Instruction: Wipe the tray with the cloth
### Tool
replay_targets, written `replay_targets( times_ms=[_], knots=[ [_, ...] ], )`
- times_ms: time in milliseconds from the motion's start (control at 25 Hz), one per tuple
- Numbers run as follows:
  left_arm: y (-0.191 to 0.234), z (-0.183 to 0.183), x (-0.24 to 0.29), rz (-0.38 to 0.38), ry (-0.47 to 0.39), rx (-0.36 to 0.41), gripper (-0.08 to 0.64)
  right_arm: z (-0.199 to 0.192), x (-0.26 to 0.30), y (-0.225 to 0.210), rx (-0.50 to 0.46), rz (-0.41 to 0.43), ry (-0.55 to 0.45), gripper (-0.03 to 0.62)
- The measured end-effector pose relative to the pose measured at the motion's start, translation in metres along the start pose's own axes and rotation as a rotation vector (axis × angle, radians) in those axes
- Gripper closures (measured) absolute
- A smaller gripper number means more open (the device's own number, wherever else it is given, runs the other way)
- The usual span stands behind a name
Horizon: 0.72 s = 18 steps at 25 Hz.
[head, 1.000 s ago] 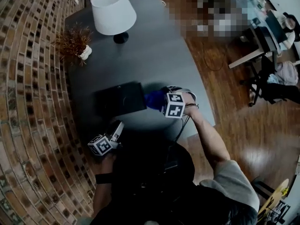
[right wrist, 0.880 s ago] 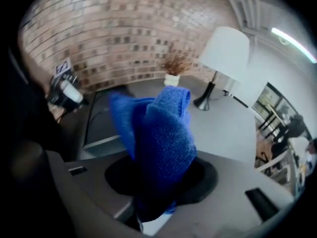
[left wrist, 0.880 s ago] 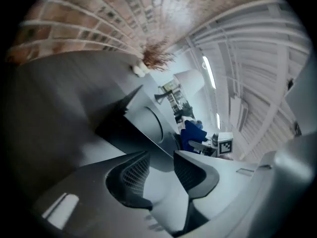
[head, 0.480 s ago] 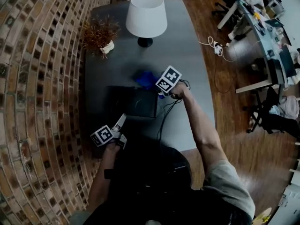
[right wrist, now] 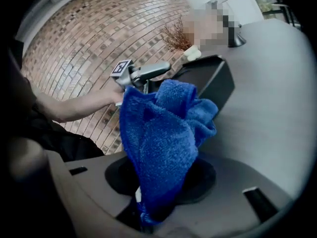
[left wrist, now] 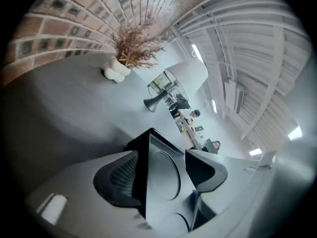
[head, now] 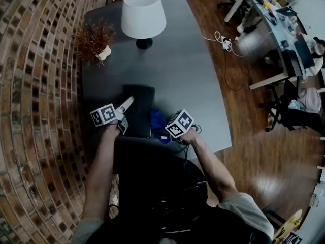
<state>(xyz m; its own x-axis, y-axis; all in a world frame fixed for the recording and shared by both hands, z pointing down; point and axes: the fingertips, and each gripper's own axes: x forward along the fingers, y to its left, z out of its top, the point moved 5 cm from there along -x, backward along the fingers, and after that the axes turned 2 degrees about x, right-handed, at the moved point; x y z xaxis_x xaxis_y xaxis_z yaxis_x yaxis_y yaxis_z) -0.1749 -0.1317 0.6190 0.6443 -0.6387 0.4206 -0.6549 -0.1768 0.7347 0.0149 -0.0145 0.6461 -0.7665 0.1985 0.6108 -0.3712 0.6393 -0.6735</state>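
The black tray (head: 139, 105) lies on the dark grey table (head: 188, 75), and the left gripper view shows its round recesses (left wrist: 163, 170). My left gripper (head: 126, 104) is at the tray's near left edge. Its jaws are opening, with the tray's rim between them (left wrist: 161, 182) and the pads not clamping it. My right gripper (head: 168, 128) is shut on the blue cloth (head: 157, 120), which hangs bunched just right of the tray (right wrist: 213, 78). In the right gripper view the cloth (right wrist: 163, 133) hides most of the jaws.
A white-shaded lamp (head: 143, 13) and a dried plant in a white pot (head: 93, 40) stand at the table's far end. A brick wall (head: 35, 111) runs along the left. Wooden floor, cables (head: 223, 42) and desks lie to the right.
My left gripper moved from the table's near edge up to the tray and its jaws opened. My right gripper brought the cloth back from beyond the tray to its near right side.
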Motion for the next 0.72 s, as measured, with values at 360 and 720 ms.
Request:
replay_targets(
  times_ms=[360,720],
  knots=[
    [-0.029,-0.027,-0.075,0.059,0.087,0.246,0.327,0.048,-0.085,-0.078,-0.212,-0.595,-0.054,0.443],
    [-0.028,-0.086,-0.098,0.034,-0.008,0.075,0.316,0.061,-0.030,-0.073,-0.922,-0.687,0.528,0.443]
  ],
)
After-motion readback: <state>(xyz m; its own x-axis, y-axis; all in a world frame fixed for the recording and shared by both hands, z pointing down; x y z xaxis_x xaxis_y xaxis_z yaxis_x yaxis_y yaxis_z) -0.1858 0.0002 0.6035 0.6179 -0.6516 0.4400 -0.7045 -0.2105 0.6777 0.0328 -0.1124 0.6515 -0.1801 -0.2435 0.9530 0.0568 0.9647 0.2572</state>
